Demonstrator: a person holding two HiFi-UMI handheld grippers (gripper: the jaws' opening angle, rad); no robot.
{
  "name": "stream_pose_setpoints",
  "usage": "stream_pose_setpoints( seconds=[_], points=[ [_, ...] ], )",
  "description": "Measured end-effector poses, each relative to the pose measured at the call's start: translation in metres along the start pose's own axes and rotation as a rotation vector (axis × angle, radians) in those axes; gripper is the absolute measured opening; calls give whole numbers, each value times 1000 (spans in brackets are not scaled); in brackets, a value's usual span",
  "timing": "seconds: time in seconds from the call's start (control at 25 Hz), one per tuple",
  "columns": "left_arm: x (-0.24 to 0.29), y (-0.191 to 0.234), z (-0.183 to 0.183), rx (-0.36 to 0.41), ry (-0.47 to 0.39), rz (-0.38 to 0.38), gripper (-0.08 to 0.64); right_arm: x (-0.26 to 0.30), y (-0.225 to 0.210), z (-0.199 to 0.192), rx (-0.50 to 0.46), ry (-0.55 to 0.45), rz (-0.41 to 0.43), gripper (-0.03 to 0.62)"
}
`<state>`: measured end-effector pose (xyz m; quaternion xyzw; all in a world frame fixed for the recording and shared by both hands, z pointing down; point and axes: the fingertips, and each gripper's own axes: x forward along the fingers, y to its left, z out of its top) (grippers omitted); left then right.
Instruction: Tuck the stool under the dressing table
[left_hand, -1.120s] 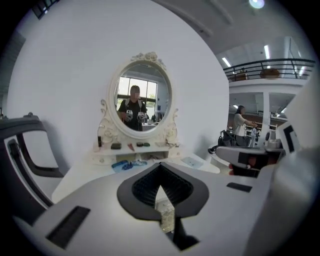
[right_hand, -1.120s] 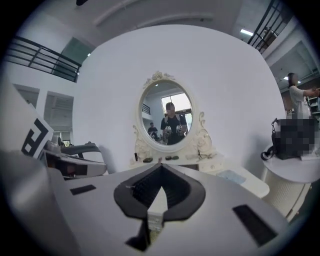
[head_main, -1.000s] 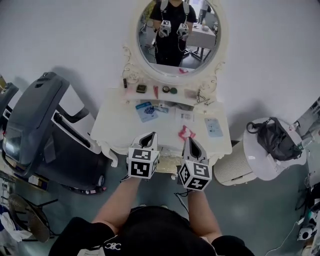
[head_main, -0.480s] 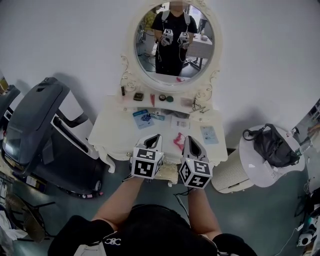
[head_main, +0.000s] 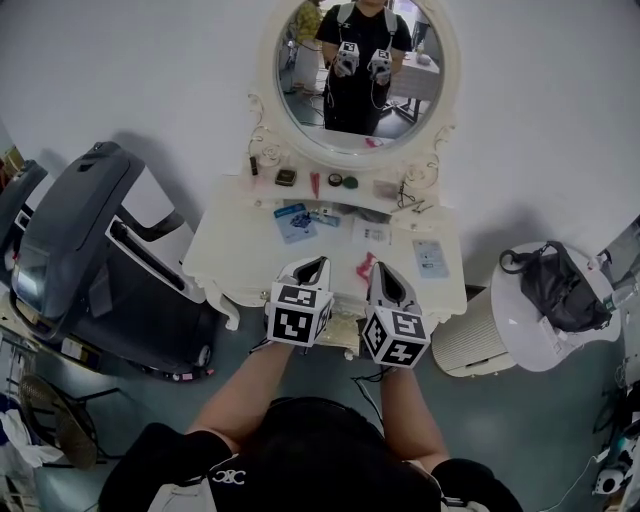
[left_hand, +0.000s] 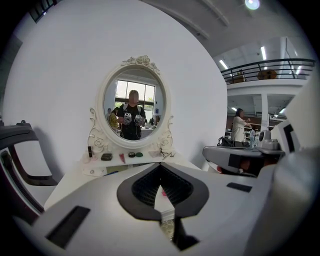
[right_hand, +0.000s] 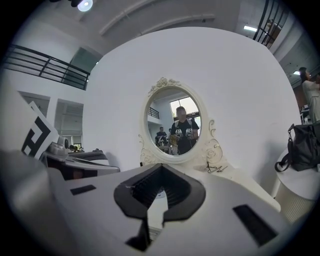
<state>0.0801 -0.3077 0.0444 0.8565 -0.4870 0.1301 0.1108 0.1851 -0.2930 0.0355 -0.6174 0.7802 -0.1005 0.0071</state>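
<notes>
The white dressing table (head_main: 235, 255) with its oval mirror (head_main: 355, 75) stands against the wall. The stool shows only as a strip of pale patterned cushion (head_main: 341, 334) at the table's front edge, between my two grippers and mostly hidden by them. My left gripper (head_main: 317, 264) and right gripper (head_main: 377, 269) hover side by side over the table's front edge, pointing at the mirror. Both are shut with nothing between the jaws. The left gripper (left_hand: 160, 169) and the right gripper (right_hand: 161, 167) each face the mirror (left_hand: 134, 109) across the tabletop.
A big dark grey machine (head_main: 80, 260) stands close to the table's left. A round white ribbed stand (head_main: 470, 340) with a black bag (head_main: 550, 285) stands to the right. Small cosmetics (head_main: 340, 181), a blue card (head_main: 294, 222) and a pink item (head_main: 365, 266) lie on the table.
Both grippers have shifted a little along the table's front edge and stay shut. The head view has swung slightly, so the table and mirror sit a bit differently in frame.
</notes>
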Motion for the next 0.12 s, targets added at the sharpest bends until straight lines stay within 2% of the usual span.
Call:
stream_pose_setpoints(
  seconds=[0.12],
  points=[
    [6, 4, 4, -3, -3, 4, 3, 9, -1, 1, 5, 3, 10, 9]
  ],
)
